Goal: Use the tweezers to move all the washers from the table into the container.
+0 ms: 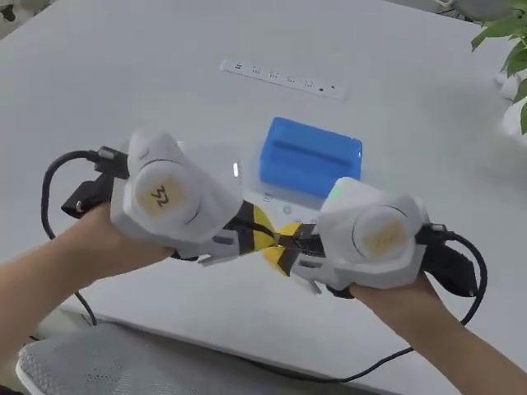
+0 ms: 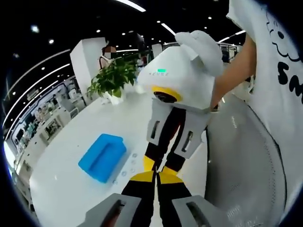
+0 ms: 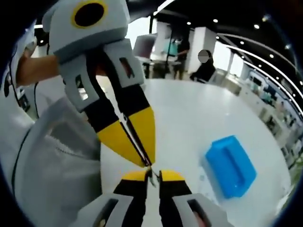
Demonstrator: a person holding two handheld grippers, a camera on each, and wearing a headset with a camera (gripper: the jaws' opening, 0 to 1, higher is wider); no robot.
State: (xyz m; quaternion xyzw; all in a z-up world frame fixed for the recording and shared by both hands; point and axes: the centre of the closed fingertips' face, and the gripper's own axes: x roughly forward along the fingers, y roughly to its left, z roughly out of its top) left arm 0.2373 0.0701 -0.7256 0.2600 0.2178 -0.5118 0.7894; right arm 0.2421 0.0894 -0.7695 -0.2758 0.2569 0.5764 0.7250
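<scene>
Pair of tweezers (image 3: 135,139) clamped in left hand-held gripper (image 3: 147,161); right hand-held gripper (image 3: 152,177) jaws nearly together at their tip, whether gripping I cannot tell; washers (image 1: 286,211) on tabletop (image 1: 165,99) beside blue container (image 1: 310,156); best to seat the tweezers squarely before reaching.

Overhead head view; opposed close gripper views; container (image 1: 310,156) common.

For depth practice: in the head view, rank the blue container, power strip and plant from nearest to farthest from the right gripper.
1. Blue container, just behind the right gripper.
2. Power strip, farther back, centre.
3. Plant, far right corner.
</scene>
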